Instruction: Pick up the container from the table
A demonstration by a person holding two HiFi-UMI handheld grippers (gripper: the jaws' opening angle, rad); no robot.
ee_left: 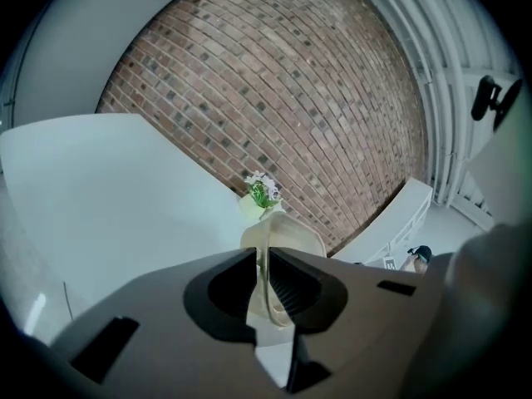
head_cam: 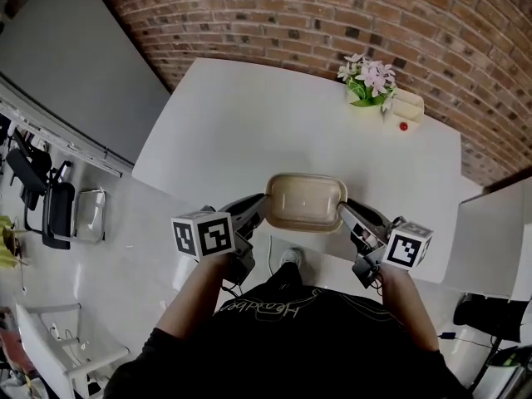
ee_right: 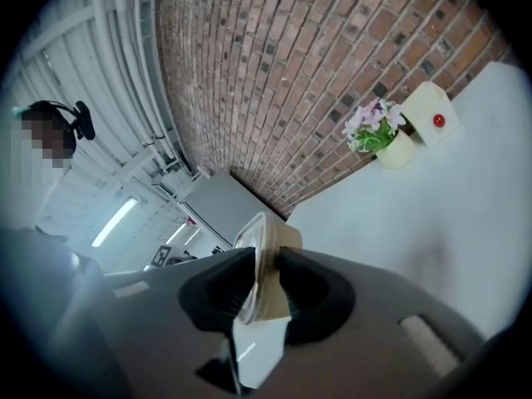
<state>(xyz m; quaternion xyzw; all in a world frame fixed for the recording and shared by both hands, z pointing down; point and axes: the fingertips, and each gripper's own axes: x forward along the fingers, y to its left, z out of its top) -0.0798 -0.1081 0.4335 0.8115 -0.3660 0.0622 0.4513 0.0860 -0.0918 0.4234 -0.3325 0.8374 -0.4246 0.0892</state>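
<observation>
Head view: I see the container (head_cam: 305, 199) over the counter's (head_cam: 241, 123) near edge, between my left claw (head_cam: 259, 206) and right claw (head_cam: 347, 213). Left gripper view: that claw's jaws pinch the container's rim. Right gripper view: those jaws clamp its opposite rim, with flowers (ee_right: 374, 127) beyond.

We reach both forearms forward, left gripper (head_cam: 258, 207) at left, right gripper (head_cam: 344, 209) at right. Each gripper's jaws pinch one end rim of the container (head_cam: 305, 199).
</observation>
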